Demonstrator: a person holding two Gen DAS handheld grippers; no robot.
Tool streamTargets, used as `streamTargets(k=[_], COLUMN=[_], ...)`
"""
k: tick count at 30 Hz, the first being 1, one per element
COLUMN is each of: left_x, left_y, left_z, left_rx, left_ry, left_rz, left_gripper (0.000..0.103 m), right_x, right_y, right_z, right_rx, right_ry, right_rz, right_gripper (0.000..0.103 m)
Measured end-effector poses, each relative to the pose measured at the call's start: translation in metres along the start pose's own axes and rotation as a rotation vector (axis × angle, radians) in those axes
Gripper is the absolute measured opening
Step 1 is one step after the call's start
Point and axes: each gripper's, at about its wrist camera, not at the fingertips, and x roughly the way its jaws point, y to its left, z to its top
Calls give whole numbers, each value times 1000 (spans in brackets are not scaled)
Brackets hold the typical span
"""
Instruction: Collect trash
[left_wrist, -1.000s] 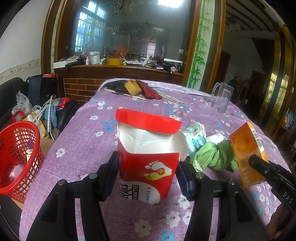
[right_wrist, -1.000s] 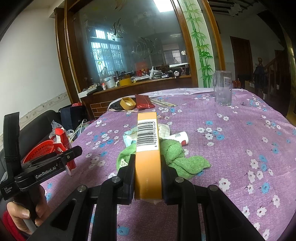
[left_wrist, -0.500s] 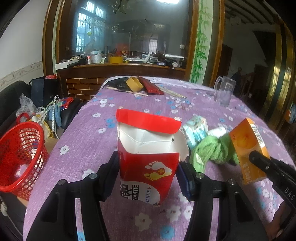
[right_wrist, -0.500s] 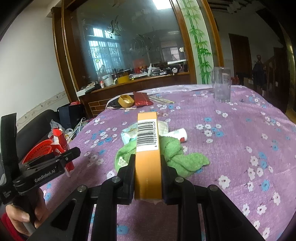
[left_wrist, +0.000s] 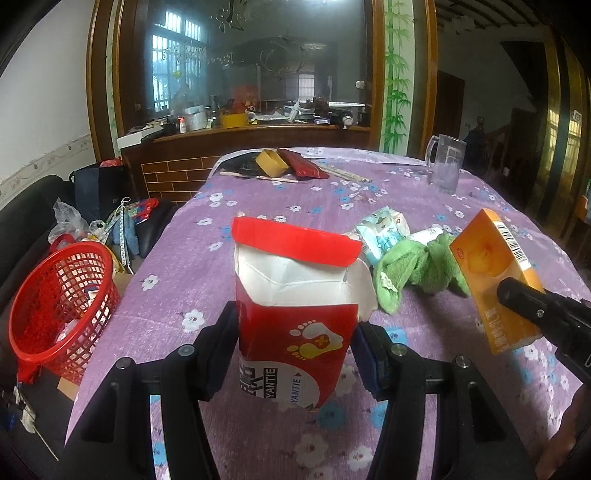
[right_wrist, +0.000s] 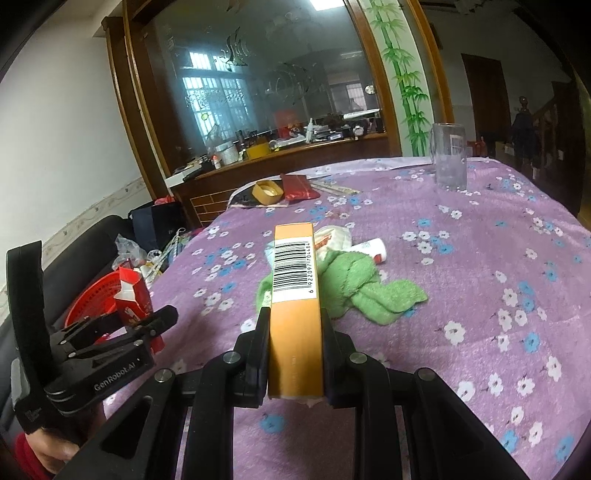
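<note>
While both hands are loaded, nothing has gone in yet from this pair: over at nine o'clock in the left wrist view sits the red mesh basket (left_wrist: 62, 295), off the table's left edge, with a few scraps showing through its mesh. Moving right, the left gripper (left_wrist: 295, 343) has its jaws clamped on the sides of an opened red carton (left_wrist: 295, 325) with footprints printed on it, lid flap up, held above the purple flowered tablecloth (left_wrist: 207, 280). At two o'clock from it lie a blue-and-white wrapper (left_wrist: 384, 232), a small white tube (left_wrist: 428, 233) and a crumpled green cloth (left_wrist: 417, 266), all on the table. Far right, at three o'clock, the right gripper (right_wrist: 295, 350) is closed narrow on an orange carton (right_wrist: 295, 314), barcode side up. My read: two pieces in hand, drop-off into the basket pending, then the wrapper and tube remain. The glass mug (left_wrist: 445, 162) at one o'clock looks like no trash.
</note>
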Motion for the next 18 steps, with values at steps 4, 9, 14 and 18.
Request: streamTargets(k=[4,9,14,18], left_x=[-8,-17,-20,-22], left_y=[0,1,5,10], left_z=[2,2,5,8], left_rx=[-1,-5,-13,-25], left_ry=[-7,-12,-10,-9], left_rz=[6,14,22,28], left_gripper=[56,56,56,56], right_x=[-9,-17,-22,-22], right_y=[10,19,27,35], right_z=[-1,-4,-4,-5], right_rx=[-24,-41,-50,-64], right_ry=[-10,-9,-4,3], right_rz=[7,18,33,41], right_gripper=[25,25,25,25])
